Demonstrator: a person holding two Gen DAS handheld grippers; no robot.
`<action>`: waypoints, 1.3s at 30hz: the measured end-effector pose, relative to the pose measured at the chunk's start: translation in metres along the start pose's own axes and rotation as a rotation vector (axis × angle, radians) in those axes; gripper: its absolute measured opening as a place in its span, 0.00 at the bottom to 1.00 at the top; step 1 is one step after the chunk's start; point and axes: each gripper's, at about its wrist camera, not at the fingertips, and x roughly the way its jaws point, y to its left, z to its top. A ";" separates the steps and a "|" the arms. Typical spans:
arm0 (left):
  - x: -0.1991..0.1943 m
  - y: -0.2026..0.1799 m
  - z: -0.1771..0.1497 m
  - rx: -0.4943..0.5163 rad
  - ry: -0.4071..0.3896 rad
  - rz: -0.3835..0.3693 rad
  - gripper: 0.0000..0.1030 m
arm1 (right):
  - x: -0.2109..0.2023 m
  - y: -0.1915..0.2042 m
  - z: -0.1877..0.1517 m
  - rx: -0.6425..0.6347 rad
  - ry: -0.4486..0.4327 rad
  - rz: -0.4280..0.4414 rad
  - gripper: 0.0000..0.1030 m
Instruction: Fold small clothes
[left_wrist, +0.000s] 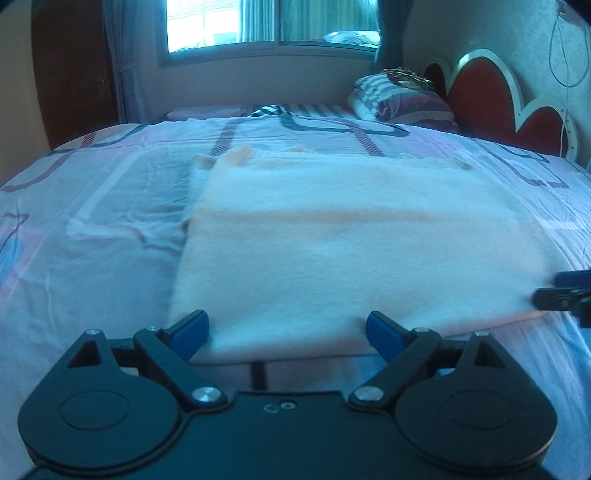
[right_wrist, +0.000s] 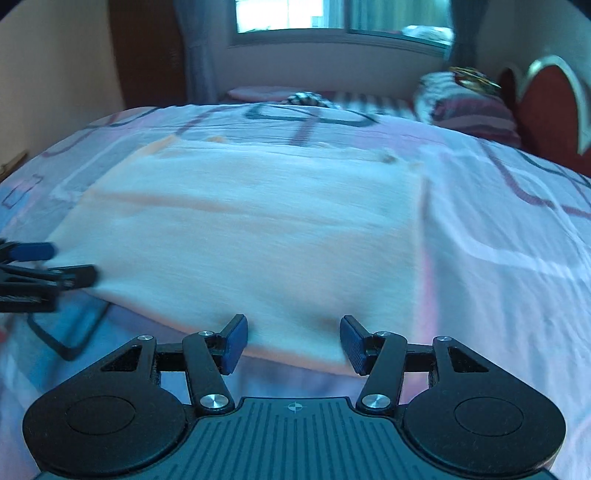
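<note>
Left wrist view showed the left gripper (left_wrist: 287, 334) with its blue fingers spread wide, poised at the near hem of the pale peach garment (left_wrist: 351, 243) and grasping nothing. The garment lay flat on the patterned bedsheet (left_wrist: 92, 221), roughly in the middle of the bed, and seemed to have some folding done already: it read as a broad rectangle, with small bits of cloth poking out at the far edge. Its long axis ran side to side across both views, the near edge facing the grippers and the far edge toward the window (left_wrist: 236, 22) and the striped pillow (left_wrist: 399, 98). From the right wrist view, the right gripper (right_wrist: 293, 341) was likewise released, its fingers straddling the near hem close to the garment's right corner, though blur made it hard to say whether the pads touched the cloth. I judged the step in hand to be the approach before a pinch. The next move would call for both claws to close on the near edge, near the two corners, then lift together and carry it evenly over toward the far edge.
</note>
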 end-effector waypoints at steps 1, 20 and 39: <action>-0.001 0.003 -0.001 -0.004 0.000 0.001 0.90 | -0.002 -0.007 -0.002 0.018 -0.002 -0.011 0.53; 0.003 0.000 -0.004 0.009 0.005 0.026 0.91 | -0.012 -0.023 -0.012 0.107 0.000 -0.042 0.41; -0.035 0.044 -0.029 -0.565 -0.003 -0.131 0.54 | -0.057 -0.004 0.012 0.134 -0.158 0.067 0.25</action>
